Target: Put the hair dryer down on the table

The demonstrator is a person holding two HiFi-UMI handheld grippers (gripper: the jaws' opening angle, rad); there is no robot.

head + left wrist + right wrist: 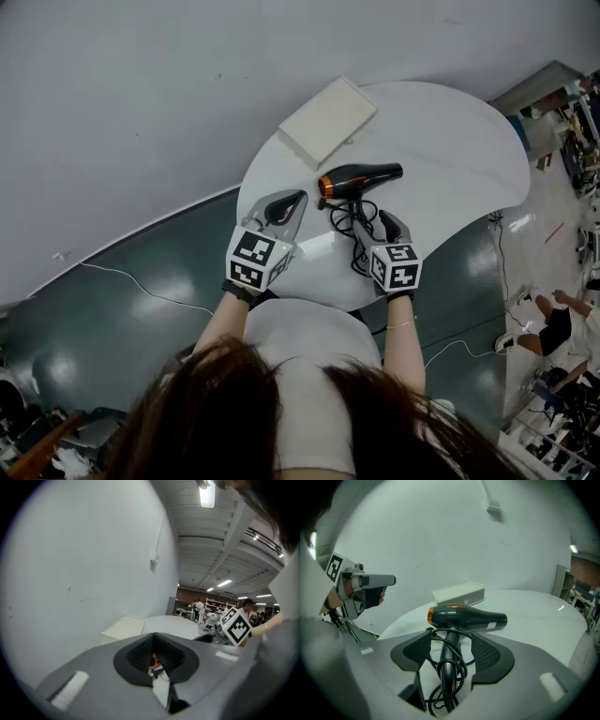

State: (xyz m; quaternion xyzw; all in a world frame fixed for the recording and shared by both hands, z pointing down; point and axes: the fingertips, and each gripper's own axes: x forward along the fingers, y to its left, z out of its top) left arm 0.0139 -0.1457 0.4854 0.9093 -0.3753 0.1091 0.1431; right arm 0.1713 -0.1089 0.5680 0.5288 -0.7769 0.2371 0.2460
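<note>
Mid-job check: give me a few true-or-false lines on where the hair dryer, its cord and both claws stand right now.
1. The hair dryer's handle stands between the right claw's jaws. True.
2. The right claw is clamped shut. False: its jaws are apart, with gaps on either side of the handle.
3. The left claw holds the cord. False: its jaws are together on nothing, and the cord lies by the right claw.
4. A white box lies on the table beyond the dryer. True.

black-and-orange hair dryer (361, 178); white table (450, 141); cream box (328, 120)
</note>
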